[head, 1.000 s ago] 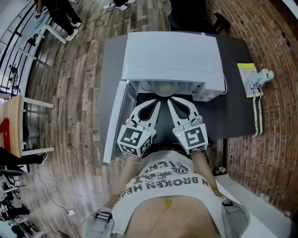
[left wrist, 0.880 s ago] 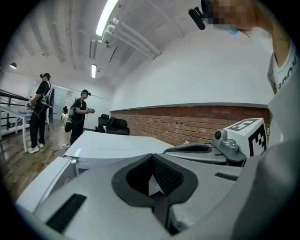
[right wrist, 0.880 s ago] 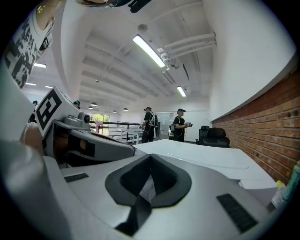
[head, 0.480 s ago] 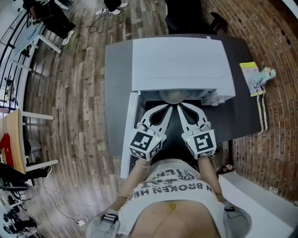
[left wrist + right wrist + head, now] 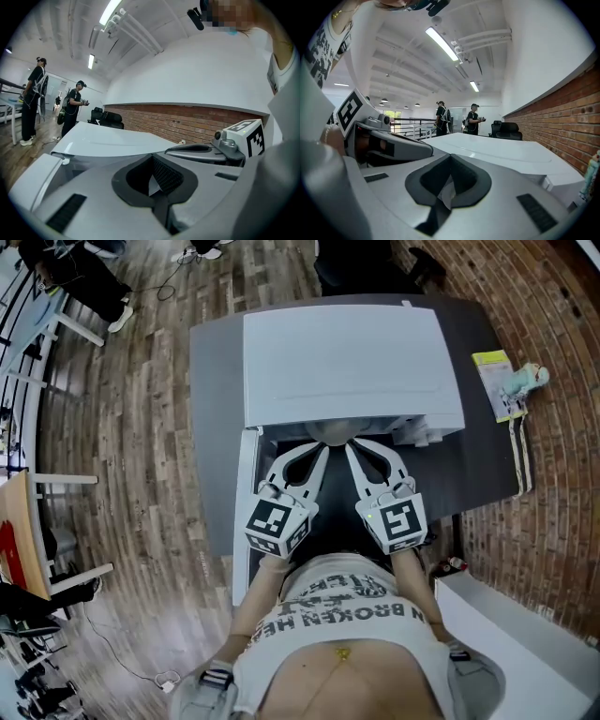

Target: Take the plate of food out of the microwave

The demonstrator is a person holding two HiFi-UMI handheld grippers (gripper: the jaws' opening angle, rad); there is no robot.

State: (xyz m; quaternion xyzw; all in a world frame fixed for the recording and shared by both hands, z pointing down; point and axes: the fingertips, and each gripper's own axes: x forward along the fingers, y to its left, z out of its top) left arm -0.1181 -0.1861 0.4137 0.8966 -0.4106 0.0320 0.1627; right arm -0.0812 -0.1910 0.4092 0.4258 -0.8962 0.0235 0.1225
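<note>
Left gripper (image 5: 324, 448) and right gripper (image 5: 349, 445) both clamping plate (image 5: 334, 431) at open microwave (image 5: 347, 362) mouth, frame centre.

plate (image 5: 330, 431): mostly under microwave (image 5: 347, 352) top, food unseen | cavity: hidden | left gripper (image 5: 323, 448), right gripper (image 5: 352, 447): tip contact unclear from head view | right-side items (image 5: 511, 390): too small to ID

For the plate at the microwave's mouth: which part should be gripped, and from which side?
Its near rim, from the open front. The plate lies flat, mostly under the microwave roof, so only that thin edge is reachable. The left gripper and right gripper seem shut on it there, either side of centre, which should keep it level.
</note>
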